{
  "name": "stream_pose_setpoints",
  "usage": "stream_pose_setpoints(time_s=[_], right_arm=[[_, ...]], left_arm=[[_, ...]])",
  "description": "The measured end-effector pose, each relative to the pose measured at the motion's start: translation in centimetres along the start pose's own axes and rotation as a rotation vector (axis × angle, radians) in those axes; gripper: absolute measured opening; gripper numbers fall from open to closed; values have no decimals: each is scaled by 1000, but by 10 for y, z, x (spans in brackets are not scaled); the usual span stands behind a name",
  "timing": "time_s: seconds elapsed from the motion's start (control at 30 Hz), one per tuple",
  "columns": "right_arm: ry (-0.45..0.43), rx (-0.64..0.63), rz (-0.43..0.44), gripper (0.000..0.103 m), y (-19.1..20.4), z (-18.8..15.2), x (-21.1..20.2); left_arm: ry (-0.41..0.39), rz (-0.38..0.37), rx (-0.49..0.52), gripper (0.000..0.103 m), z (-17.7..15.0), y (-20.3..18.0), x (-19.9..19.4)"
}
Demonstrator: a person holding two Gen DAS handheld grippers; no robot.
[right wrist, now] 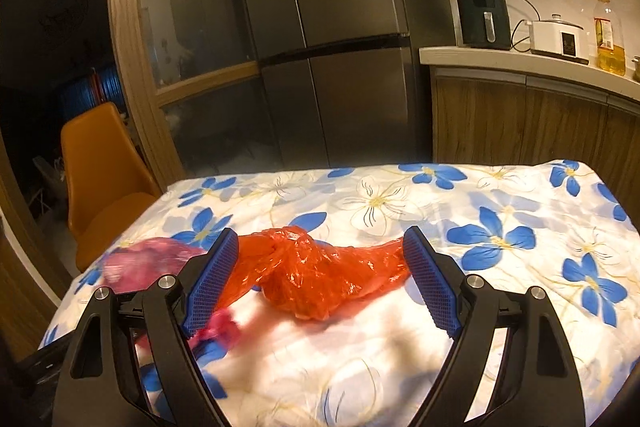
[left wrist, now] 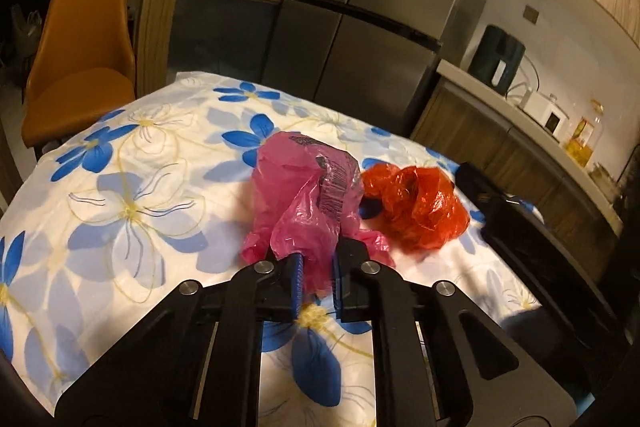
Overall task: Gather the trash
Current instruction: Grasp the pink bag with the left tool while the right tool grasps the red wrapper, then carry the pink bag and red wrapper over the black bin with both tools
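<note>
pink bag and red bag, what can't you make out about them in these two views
- Pink bag: left wrist view, the left claw covers its near end; its print is too small to read. Right wrist view, it is blurred and half behind a finger.
- Red bag: contents unseen through crumpled plastic.
- No bin in either view.

Flat surface (right wrist: 400, 339) draped in a white cloth (left wrist: 168, 155) printed with blue and pale outlined flowers. Lying on it, side by side and close together: a crumpled pink plastic bag (left wrist: 296, 203) with a printed barcode, and a crumpled red plastic bag (right wrist: 320, 275).
</note>
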State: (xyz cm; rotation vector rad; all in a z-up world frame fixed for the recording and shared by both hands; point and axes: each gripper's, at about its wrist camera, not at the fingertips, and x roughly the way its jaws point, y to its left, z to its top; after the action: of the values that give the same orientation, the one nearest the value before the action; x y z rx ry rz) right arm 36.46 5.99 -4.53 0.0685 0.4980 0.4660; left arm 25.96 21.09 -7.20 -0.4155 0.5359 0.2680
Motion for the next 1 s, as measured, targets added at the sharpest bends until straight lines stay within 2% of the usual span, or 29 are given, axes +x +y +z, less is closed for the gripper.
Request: stream_pose_setpoints(time_s=[0.1,0.27,0.4,0.67,0.87,1.0], right_arm=[[50,21,2,79,-1,-1,17],[124,23,9,71,-1,-7,37],[130,15,19,61,1,-9,38],[134,-44,48,20,13,-13,31],[126,-27,64,5,10,-13,14],[98,-26,55,3,4,-13,-6]], left_arm=[[-10,-2,-43,10,0,9,-2],[-8,-7,-44,10,1,8,0],[-5,-5,-49,10,1,9,0],[-10,4,-58,10,0,12,-2],[-14,20,-55,10,0,12,-5],[-17,24,-32,10,0,5,-13]])
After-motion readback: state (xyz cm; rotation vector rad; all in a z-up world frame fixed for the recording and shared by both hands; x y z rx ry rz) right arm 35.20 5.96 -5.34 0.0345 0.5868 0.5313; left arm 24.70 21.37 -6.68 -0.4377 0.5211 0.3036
